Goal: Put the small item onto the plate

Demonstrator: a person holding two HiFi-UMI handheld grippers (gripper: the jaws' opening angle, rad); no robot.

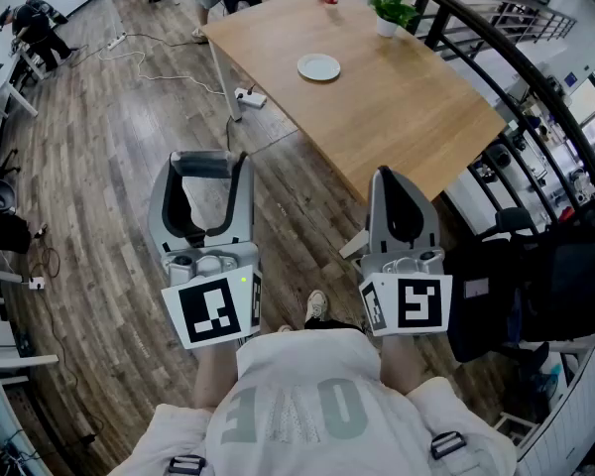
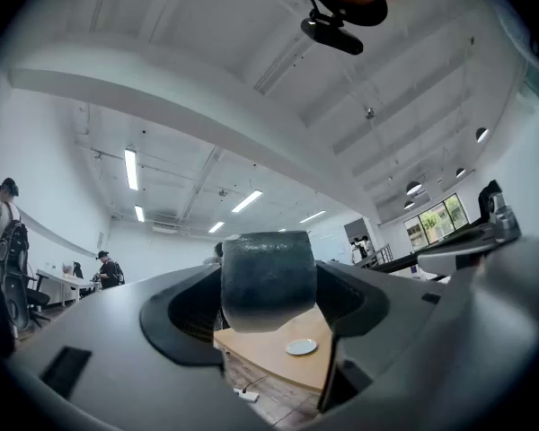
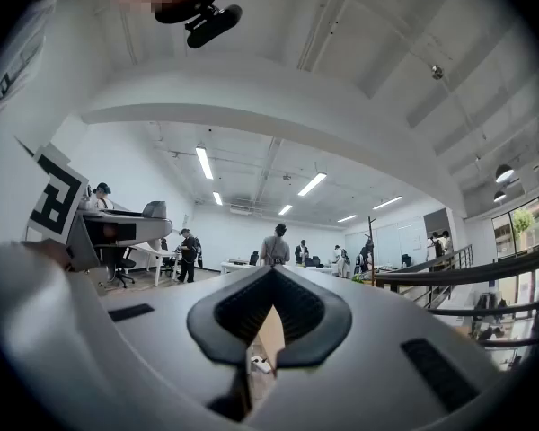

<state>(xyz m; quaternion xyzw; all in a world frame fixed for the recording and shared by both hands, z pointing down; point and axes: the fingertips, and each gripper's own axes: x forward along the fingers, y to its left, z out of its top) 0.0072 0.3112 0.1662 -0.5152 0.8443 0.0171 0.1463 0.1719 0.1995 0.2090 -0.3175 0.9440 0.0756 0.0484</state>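
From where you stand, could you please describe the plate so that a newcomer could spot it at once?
Find the large light wooden table ahead. On its far half lies the plate: small, round, white, flat and empty, unlike the leafy potted plant standing at the far edge.

Grey left tongs [image 1: 206,165] and right tongs [image 1: 386,177] bear black-and-white marker cubes [image 1: 216,310].

White plate [image 1: 318,66]; tan wood-grain table [image 1: 407,117]; small item [image 2: 268,281] mottled dark grey; floor [image 1: 109,167] grey-brown planks.
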